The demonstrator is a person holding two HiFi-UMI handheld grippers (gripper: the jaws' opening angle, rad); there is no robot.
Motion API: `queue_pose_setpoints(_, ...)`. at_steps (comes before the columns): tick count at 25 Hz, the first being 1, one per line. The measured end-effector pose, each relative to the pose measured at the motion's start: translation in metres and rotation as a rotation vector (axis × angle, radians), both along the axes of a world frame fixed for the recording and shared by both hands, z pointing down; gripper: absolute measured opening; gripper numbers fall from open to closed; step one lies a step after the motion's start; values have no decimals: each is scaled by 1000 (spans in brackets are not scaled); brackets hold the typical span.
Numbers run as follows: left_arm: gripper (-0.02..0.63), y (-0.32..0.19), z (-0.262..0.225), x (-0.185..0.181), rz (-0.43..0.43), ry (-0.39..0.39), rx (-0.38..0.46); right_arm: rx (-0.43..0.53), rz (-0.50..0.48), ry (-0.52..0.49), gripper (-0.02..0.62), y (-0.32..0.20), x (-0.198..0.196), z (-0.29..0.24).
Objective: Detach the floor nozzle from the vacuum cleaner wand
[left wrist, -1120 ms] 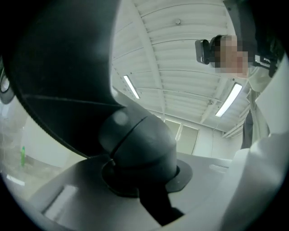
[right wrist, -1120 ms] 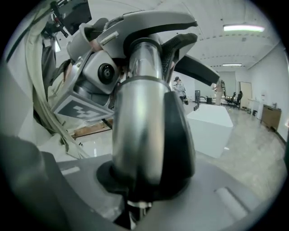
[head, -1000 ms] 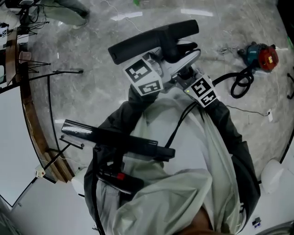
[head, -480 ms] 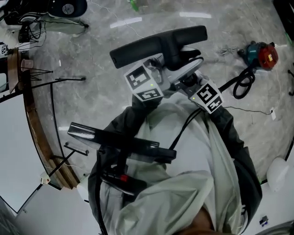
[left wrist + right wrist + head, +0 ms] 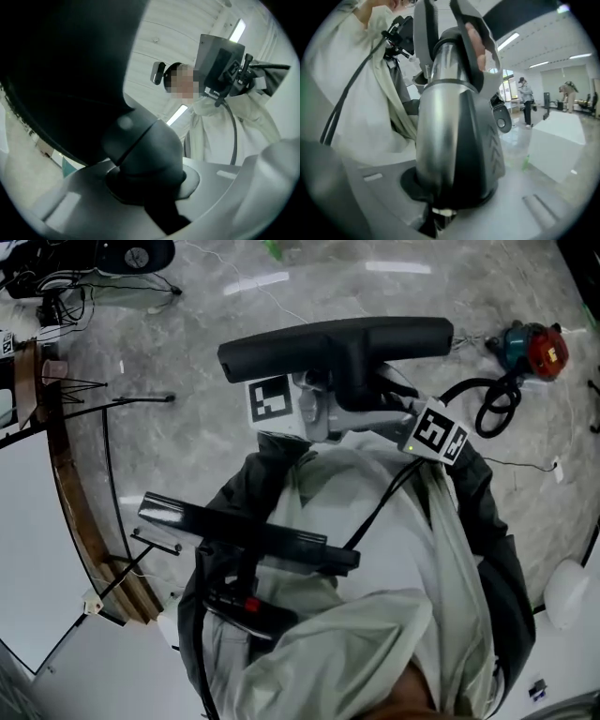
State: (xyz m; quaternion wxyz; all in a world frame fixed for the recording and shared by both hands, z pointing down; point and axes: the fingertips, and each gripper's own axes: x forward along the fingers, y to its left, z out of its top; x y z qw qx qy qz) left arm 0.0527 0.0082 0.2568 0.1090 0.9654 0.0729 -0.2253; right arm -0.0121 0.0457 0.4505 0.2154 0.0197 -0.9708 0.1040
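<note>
The black floor nozzle (image 5: 337,338) is held up above the marble floor, its long head lying across the head view. The left gripper (image 5: 323,413) is shut on the nozzle's black neck (image 5: 145,154), which fills the left gripper view between the grey jaws of that gripper (image 5: 145,187). The right gripper (image 5: 394,413) holds the silver tube with a dark grey collar (image 5: 440,140) just below the neck. Its jaws (image 5: 450,197) are opening slightly while still on the tube. Whether the nozzle and the tube are still joined is hidden.
A red and teal power tool (image 5: 530,352) with a black cable lies on the floor at the right. A wood-edged white table (image 5: 56,474) and thin black stand legs (image 5: 112,399) are at the left. A black rig (image 5: 244,535) hangs on the person's chest. People (image 5: 525,103) stand far off.
The nozzle has risen and turned until its head lies level across the head view. Both grippers have gone up with it and the left marker cube has turned.
</note>
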Motion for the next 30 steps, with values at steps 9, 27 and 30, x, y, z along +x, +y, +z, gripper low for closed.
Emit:
queue_pose_setpoints(9, 77, -36, 2, -14, -272, -20, -146, 25, 277, 75, 80, -24, -7, 4)
queue_pose_setpoints(27, 77, -17, -9, -19, -202, 11, -85, -14, 151, 49, 84, -3, -14, -3)
queue_pose_setpoints(30, 77, -36, 1, -25, -412, -64, -111, 77, 373, 99, 83, -27, -16, 5)
